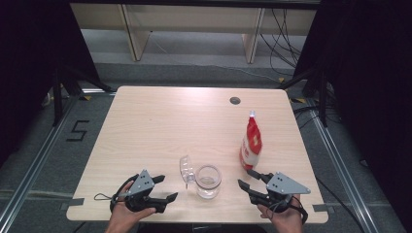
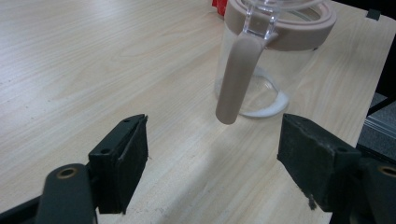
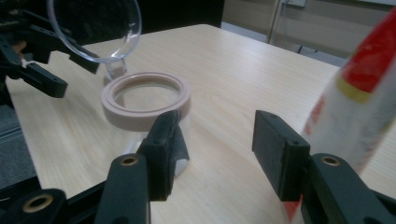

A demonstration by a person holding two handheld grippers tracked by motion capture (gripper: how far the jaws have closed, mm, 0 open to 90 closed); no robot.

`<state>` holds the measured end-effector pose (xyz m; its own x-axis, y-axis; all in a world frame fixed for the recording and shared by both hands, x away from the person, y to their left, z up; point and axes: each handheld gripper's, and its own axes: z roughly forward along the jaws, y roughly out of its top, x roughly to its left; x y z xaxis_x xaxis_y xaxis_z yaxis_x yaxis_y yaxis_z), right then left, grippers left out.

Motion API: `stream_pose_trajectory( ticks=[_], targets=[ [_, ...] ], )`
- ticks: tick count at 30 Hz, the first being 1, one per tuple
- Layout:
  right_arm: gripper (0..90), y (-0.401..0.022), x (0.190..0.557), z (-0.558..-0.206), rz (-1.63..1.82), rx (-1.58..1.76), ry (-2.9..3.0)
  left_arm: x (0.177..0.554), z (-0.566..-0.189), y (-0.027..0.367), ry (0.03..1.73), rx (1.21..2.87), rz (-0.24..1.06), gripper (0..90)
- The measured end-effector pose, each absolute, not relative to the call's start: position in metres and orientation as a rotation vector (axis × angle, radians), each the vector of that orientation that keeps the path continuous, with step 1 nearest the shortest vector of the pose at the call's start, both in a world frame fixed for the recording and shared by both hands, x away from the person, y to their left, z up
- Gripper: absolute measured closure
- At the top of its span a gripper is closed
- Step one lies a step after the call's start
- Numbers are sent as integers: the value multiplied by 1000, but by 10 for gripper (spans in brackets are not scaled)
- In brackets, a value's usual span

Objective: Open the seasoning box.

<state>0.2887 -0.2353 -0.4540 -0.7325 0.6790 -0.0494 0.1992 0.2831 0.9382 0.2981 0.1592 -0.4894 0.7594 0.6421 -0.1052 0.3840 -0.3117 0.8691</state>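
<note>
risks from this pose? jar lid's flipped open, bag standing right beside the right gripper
1. The red and white bag stands tall and narrow, close to the right gripper; a sideways sweep could likely topple it.
2. The jar is clear glass with its lid hinged open toward the left gripper; a nudge on the lid might tip or slide the jar.
3. Both grippers are open and hold nothing, so nothing steadies the jar.

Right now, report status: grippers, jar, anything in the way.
Left gripper open, empty, facing the jar. Right gripper open, empty, between jar and red-and-white bottle. Jar lid flipped open. Bottle stands close beside right gripper.
</note>
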Motion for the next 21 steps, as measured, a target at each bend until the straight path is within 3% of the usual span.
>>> stream_pose_trajectory(
  ticks=[7, 21],
  targets=[
    [482, -250, 291, -455, 1408, 852, 2070, 299, -489, 160, 803, 1922, 317, 241],
    [304, -267, 301, -467, 1381, 1036, 1975, 298, -490, 158, 788, 1945, 308, 205]
  ],
)
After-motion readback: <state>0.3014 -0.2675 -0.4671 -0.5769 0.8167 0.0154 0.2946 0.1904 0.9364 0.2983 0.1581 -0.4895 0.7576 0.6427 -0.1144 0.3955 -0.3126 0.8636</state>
